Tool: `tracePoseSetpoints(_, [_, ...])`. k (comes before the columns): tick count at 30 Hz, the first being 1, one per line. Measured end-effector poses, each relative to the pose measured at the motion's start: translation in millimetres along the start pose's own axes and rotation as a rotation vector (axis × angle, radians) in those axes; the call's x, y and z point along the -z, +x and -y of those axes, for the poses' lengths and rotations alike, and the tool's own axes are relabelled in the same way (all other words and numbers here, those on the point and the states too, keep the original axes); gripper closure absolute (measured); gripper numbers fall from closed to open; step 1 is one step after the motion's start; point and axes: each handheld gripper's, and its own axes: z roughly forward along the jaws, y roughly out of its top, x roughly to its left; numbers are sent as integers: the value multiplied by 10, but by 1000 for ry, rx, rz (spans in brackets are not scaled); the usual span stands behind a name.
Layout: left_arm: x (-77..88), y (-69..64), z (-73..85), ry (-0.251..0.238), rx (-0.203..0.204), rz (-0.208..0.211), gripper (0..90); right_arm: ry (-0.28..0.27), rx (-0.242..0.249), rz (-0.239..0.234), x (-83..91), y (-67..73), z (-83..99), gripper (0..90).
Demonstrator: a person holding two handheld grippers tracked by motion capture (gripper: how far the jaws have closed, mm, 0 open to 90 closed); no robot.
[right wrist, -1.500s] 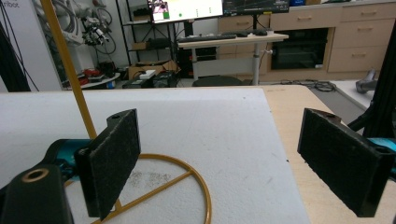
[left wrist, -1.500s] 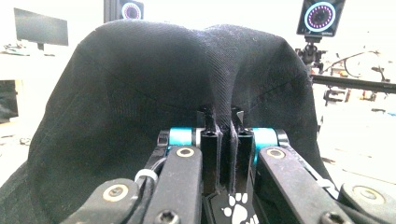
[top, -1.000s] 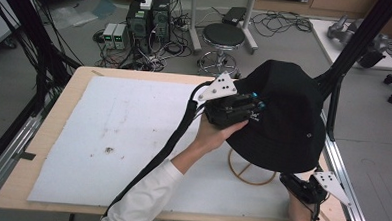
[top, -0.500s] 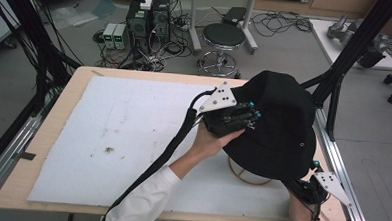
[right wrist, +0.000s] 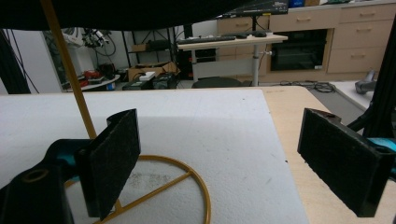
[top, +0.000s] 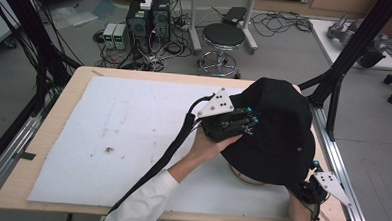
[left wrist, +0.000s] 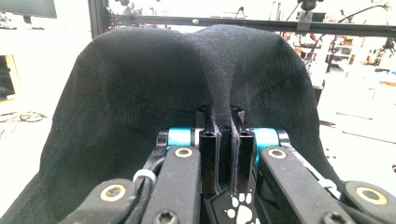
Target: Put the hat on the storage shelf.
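A black bucket hat [top: 278,134] sits over a thin yellow wire stand, whose ring base [top: 241,176] peeks out under the brim. My left gripper [top: 251,122] is at the hat's left side, shut on a pinched fold of the crown. In the left gripper view the black fabric [left wrist: 140,93] bunches between the closed jaws of the left gripper [left wrist: 225,116]. My right gripper [top: 305,188] is low at the table's front right, under the brim. It stands open [right wrist: 224,158] with nothing between its pads, looking at the stand's ring [right wrist: 187,177] and pole [right wrist: 70,70] beneath the hat's brim [right wrist: 140,9].
A white foam mat [top: 132,138] covers most of the wooden table [top: 58,119]. A black frame post [top: 335,86] rises by the table's right edge. A stool [top: 223,36] and boxes with cables [top: 143,18] stand on the floor behind.
My left gripper and the hat it holds have shifted slightly toward the near edge. The hat now hides more of the yellow ring. The right gripper has stayed put.
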Motion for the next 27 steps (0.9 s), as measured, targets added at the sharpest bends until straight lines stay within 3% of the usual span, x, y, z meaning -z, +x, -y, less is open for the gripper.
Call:
tracePoseSetpoints(7, [19,23,21,-5,18,12,749,-6,-6,-1,-2,2,-1,124])
tracePoseSetpoints(9, [30,32,28,-10,29,10,681,-2,-2,1,-3,-2,2,124])
tracePoseSetpoints(11, [42,38,32,-11,36,-6,551,-2,-1,1,0,-1,1,124])
tracePoseSetpoints(18, [159,99,32,-41,42,-69,379,1,-3,-1,-1,10,1,124])
tracePoseSetpoints(21, [236,139,35,-52,46,-95,336,1,-2,-1,0,8,1,124])
tracePoseSetpoints(27, [382,177,76,-45,37,-139,331,1,-2,1,-2,10,1,124])
